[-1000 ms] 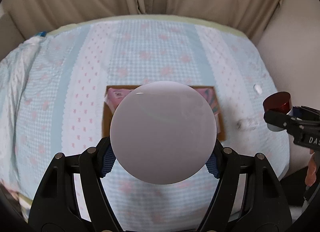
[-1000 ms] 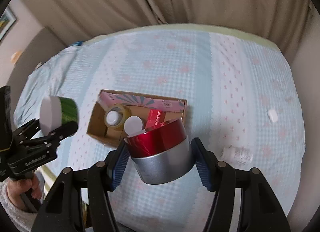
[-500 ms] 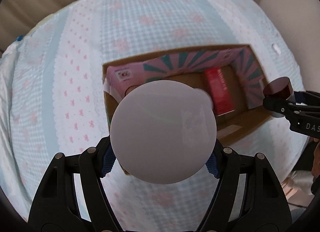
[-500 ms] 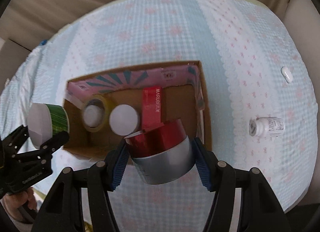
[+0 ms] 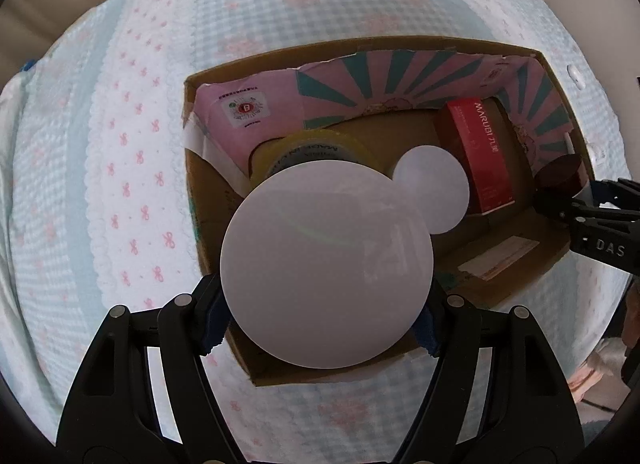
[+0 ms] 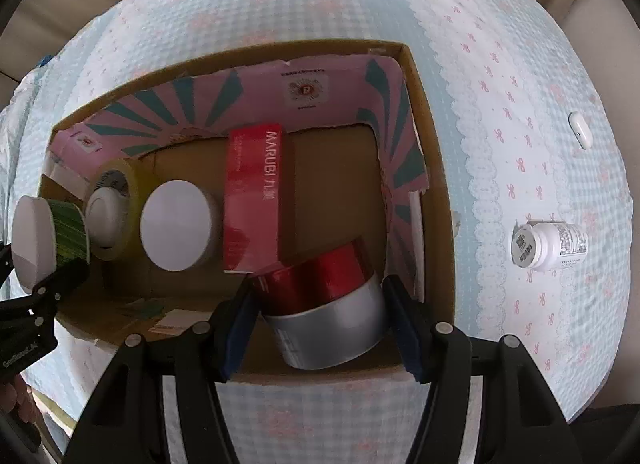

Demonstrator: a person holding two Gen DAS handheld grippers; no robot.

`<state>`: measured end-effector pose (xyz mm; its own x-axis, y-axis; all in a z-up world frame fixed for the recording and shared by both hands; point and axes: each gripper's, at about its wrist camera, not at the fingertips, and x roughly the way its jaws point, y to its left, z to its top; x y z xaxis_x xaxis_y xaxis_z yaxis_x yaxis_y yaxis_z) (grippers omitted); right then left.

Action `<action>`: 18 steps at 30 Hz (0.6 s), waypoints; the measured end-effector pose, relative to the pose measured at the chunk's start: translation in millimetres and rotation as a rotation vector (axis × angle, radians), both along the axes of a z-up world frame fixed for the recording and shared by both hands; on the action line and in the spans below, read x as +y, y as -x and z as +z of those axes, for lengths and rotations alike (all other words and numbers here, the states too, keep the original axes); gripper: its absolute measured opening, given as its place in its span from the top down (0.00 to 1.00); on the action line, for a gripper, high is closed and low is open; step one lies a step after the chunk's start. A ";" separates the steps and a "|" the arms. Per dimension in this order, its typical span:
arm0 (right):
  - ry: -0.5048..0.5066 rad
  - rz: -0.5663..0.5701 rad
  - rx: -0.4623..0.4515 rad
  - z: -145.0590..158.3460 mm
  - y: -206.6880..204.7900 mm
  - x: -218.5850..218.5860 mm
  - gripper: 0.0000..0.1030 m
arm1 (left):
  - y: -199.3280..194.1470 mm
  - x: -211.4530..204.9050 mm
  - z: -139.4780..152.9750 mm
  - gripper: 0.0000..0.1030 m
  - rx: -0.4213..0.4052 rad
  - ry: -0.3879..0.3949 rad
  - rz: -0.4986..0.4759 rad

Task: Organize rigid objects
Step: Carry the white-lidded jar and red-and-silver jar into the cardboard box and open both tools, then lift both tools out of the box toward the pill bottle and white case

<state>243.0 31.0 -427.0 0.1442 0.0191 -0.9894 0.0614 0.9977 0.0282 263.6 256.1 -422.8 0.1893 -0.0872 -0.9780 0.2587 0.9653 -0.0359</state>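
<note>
Both claws are held over the open cardboard box (image 6: 432, 191), which rests on a bed covered in a blue-and-pink quilt (image 5: 132, 167).

Left claw (image 5: 326, 304): clenched on a green-labelled jar (image 6: 48, 240), pads on its sides, white end toward the camera. It is held above the near-left part of the box, presumably so it can be lowered beside the tape roll (image 6: 116, 199).

Right claw (image 6: 320, 316): clenched on a red-and-silver tin (image 6: 324, 304), tilted, over the near-right corner. That corner looks free, which likely explains the choice of spot.

Already in the box: tape roll, white-lidded jar (image 6: 176, 229), red carton (image 6: 254, 199) marked MARUBI, lined along the patterned pink liner.

View differences:
- In the left wrist view the white end hides the label entirely; the green label is seen only from the right wrist.
- In the left wrist view the tin shows only as a dark red cap at the right edge.
- A white pill bottle (image 6: 550, 244) lying on the quilt, well apart from the box, is seen only in the right wrist view; it is judged still to be collected.
</note>
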 end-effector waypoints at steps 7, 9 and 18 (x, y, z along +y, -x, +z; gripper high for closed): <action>-0.114 -0.064 -0.038 -1.8 1.6 -15.9 0.16 | 5.9 -10.3 20.2 0.00 -0.067 0.020 -0.032; -0.126 -0.034 -0.078 4.4 4.9 -12.4 0.00 | 8.0 -11.5 24.6 0.00 -0.073 0.014 -0.036; -0.091 0.007 -0.146 20.6 27.5 -12.9 0.00 | 29.3 9.2 39.4 0.00 -0.069 0.050 0.065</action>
<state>215.5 18.2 -406.4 0.2859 0.1094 -0.9520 0.0431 0.9910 0.1268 234.3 265.3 -383.4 0.2628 -0.1209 -0.9573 0.1987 0.9776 -0.0689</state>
